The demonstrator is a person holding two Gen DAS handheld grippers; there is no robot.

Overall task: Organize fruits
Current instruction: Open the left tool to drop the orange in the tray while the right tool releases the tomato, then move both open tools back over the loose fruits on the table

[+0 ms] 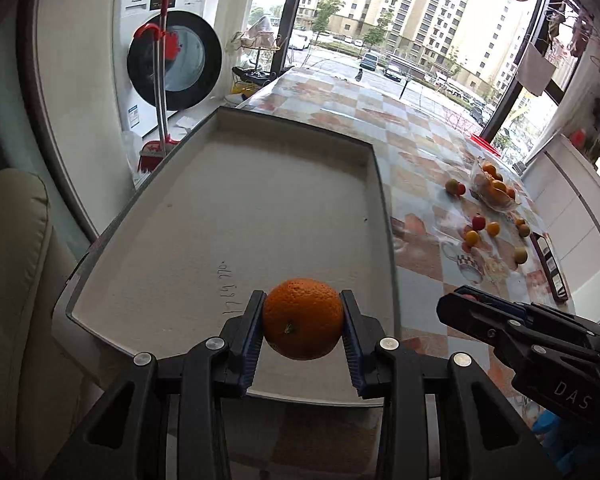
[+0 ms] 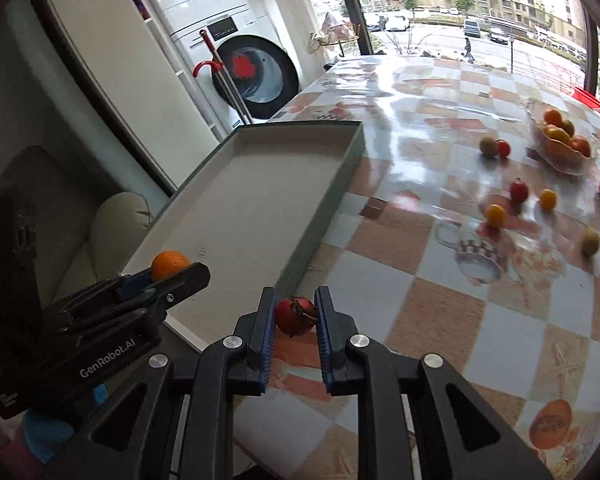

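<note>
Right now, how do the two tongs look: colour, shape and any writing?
Both are black plastic with silver round bolts and blue ribbed pads. The left tongs carry white "GenRobot.AI" lettering on the body; the right tongs show white "DAS" lettering. No sleeves or cables are visible.

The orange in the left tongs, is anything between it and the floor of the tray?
Nothing visible. The orange, clamped in the left tongs, hangs over the near end of the tray, whose floor shows bare apart from some pen marks. The right tongs, shut on a small red fruit, sit off to the side, outside the tray.
</note>
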